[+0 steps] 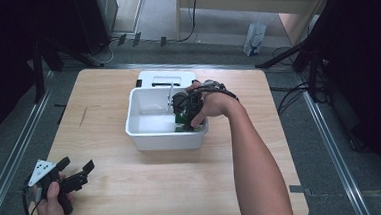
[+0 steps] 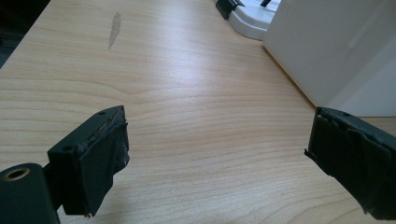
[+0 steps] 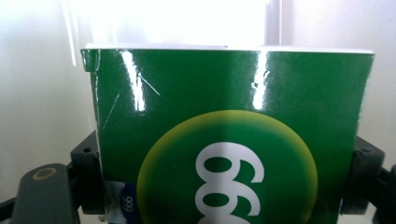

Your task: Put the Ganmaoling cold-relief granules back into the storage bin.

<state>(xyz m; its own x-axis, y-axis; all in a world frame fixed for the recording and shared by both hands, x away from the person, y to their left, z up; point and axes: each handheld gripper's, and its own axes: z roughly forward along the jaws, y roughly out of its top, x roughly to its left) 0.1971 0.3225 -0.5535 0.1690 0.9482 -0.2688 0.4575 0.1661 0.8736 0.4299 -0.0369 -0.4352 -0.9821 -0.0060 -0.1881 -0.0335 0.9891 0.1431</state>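
My right gripper (image 1: 188, 118) reaches down into the right end of a white plastic bin (image 1: 165, 139) at the middle of the table. It is shut on a glossy green box (image 3: 224, 93) with white digits in a yellow circle. In the right gripper view the black jaws press on the box's two sides, and the bin's white walls stand behind it. A green corner of the box (image 1: 181, 128) shows low in the bin. My left gripper (image 1: 76, 163) rests at the table's near left corner, open, with bare wood between its pads (image 2: 98, 154).
A white lid with a handle (image 1: 166, 79) lies flat behind the bin, and its edge (image 2: 252, 23) shows beside the bin wall (image 2: 336, 51) in the left gripper view. A pale scuff (image 2: 114, 28) marks the wood on the left. Tripod legs and cables ring the table.
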